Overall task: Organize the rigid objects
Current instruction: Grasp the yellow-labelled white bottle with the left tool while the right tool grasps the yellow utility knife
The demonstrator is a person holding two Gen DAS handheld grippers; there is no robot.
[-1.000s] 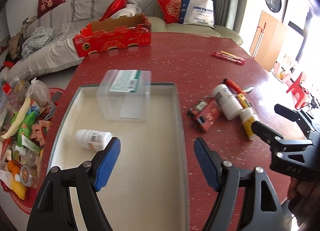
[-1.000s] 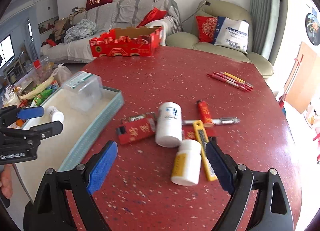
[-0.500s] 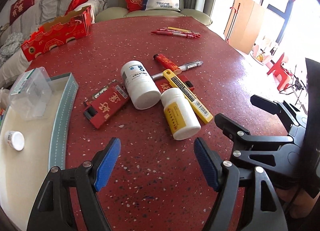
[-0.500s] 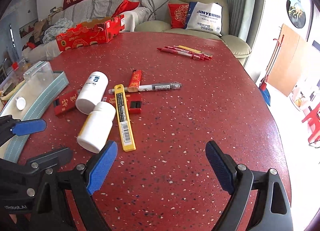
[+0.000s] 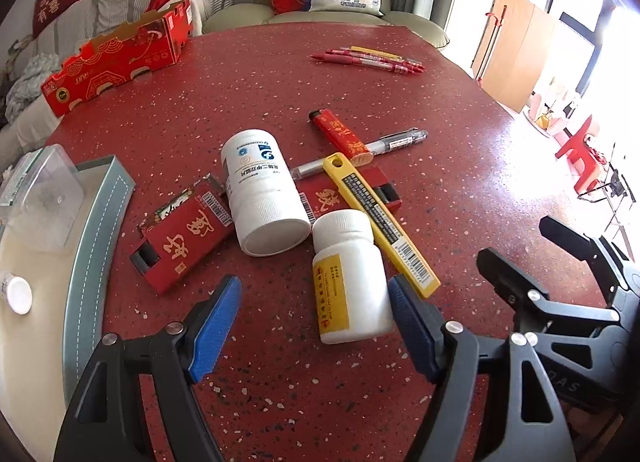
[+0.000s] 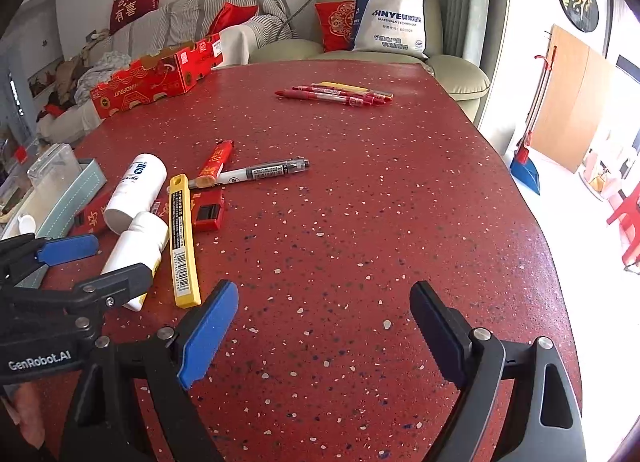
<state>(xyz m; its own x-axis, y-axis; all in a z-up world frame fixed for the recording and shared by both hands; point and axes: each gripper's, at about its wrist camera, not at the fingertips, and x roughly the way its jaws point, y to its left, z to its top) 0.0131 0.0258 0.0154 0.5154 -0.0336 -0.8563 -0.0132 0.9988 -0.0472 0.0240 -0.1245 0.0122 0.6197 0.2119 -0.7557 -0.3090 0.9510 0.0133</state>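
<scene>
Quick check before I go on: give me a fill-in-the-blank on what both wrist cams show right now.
1. The left claw is open around the white bottle with the ____ label.
2. The yellow utility knife lies on the red table right beside that ____.
3. The right claw is open and holds ____.
4. The clear plastic box sits in the ____.

Missing words: yellow; bottle; nothing; tray

Tray (image 5: 86, 262) at desk (image 5: 460, 181) left edge, clear box (image 5: 40, 197) and small bottle (image 5: 16, 294) in it. Right of tray: card pack (image 5: 186, 240), then large bottle (image 5: 260, 189) lying across it. Small yellow-label bottle (image 5: 350, 282) just in front, touching utility knife (image 5: 380, 217) on its right. Lighter (image 5: 342, 135) and pen (image 5: 396, 139) behind. Marker cluster (image 5: 368, 59) far back, carton (image 5: 116, 57) back left.
</scene>
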